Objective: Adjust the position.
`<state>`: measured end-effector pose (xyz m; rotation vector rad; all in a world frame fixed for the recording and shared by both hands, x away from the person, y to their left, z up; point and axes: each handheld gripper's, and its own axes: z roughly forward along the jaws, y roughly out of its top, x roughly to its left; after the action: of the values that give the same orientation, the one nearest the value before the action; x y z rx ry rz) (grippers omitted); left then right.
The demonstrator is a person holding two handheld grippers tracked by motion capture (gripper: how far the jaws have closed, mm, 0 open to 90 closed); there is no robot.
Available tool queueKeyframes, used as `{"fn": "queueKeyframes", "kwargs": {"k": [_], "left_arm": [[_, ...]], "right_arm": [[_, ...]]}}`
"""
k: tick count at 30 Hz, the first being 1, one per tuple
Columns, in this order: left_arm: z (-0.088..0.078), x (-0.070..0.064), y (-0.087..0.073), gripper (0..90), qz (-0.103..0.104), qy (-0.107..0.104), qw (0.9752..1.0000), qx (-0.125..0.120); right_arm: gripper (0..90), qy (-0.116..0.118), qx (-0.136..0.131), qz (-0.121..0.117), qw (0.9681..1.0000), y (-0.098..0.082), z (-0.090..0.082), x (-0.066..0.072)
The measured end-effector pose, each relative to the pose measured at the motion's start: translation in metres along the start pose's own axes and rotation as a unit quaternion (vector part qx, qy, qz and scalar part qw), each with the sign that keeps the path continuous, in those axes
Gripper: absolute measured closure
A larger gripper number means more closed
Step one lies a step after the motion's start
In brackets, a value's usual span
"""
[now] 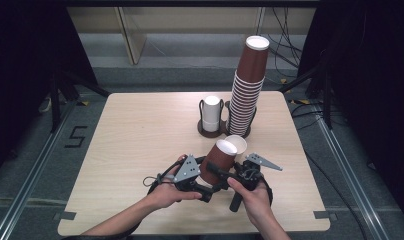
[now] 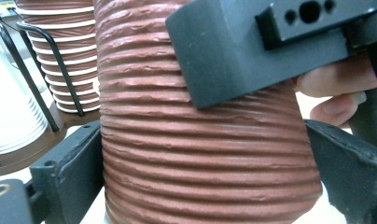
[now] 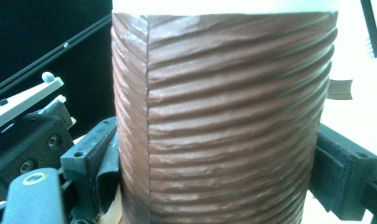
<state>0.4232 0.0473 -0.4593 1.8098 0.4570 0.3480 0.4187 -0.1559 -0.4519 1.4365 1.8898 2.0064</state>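
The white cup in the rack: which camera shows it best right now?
The high view: the white cup stands whole in its rack, beside the tall brown stack. The left gripper view catches just its side at the edge; the right gripper view faces the held cup.

A light wooden table (image 1: 140,130) stands on a grey floor. Towards its far edge sits a dark twin-ring cup holder (image 1: 210,131). The holder's left ring carries a short stack of white cups (image 1: 211,113); its right ring carries a tall, leaning stack of brown ribbed cups (image 1: 246,90). Left of the table, a "5" (image 1: 76,136) marks the floor.
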Motion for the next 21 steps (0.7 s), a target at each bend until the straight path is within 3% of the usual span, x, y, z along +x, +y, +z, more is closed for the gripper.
{"fn": "queueKeyframes", "kwargs": {"k": [5,21], "left_arm": [[0.0004,0.0004,-0.0019,6.5,0.011,-0.001,0.9999,-0.002],[-0.0026,0.0021,0.0010,8.5,0.019,-0.001,0.9998,0.000]], "right_arm": [[13.5,-0.014,0.007,-0.004,0.9999,0.0005,0.0006,-0.0004],[0.5,0.003,0.019,0.007,0.9998,-0.0008,0.0017,-0.0002]]}}
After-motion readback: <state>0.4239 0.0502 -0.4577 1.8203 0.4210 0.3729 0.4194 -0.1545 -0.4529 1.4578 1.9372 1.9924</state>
